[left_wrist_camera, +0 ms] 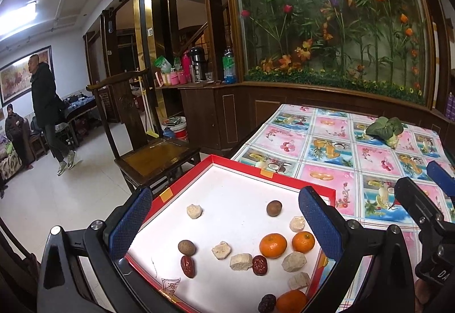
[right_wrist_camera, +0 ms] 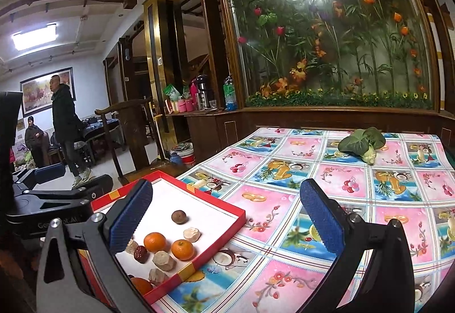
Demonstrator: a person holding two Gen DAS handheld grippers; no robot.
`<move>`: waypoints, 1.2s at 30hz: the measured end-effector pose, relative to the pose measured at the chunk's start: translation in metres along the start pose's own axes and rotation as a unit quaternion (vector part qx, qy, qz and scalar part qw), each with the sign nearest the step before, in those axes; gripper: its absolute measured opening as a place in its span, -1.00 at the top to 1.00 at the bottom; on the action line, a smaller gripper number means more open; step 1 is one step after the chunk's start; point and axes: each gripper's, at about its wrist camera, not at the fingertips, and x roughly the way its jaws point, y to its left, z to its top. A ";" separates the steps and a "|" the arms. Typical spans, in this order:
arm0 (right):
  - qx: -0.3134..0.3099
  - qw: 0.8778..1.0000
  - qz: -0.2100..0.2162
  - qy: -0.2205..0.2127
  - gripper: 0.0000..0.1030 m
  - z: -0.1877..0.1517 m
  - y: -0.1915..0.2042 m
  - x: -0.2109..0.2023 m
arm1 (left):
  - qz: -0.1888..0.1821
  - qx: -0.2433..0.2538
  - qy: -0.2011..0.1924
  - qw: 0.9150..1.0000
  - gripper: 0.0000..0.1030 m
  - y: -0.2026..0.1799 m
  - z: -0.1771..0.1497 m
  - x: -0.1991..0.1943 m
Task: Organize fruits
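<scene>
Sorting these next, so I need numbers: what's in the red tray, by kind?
Seen from the left wrist, in the red tray:
Oranges: 3
Red dates: 3
Brown round fruits: 2
Pale beige chunks: 6
Total: 14

Your left tongs (left_wrist_camera: 226, 223) are covering the near left corner of the shallow red cardboard tray with the white floor (left_wrist_camera: 273, 175), and their right finger is hiding part of a pale beige cake chunk (left_wrist_camera: 297, 224). At the bottom edge of the left wrist view, a third small orange mandarin (left_wrist_camera: 290, 301) and a dark wrinkled date (left_wrist_camera: 266, 303) are getting cut off. In the right wrist view, your right tongs (right_wrist_camera: 226, 223) are masking the tray's left half, so you are seeing only a sliver of that mandarin (right_wrist_camera: 141, 285). The bench's (right_wrist_camera: 312, 227) right side is running out of frame.
</scene>
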 end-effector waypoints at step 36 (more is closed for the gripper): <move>-0.041 0.999 0.014 0.023 -1.00 -0.008 0.016 0.005 | -0.024 -0.004 0.000 1.000 -0.99 0.002 -0.007 -0.005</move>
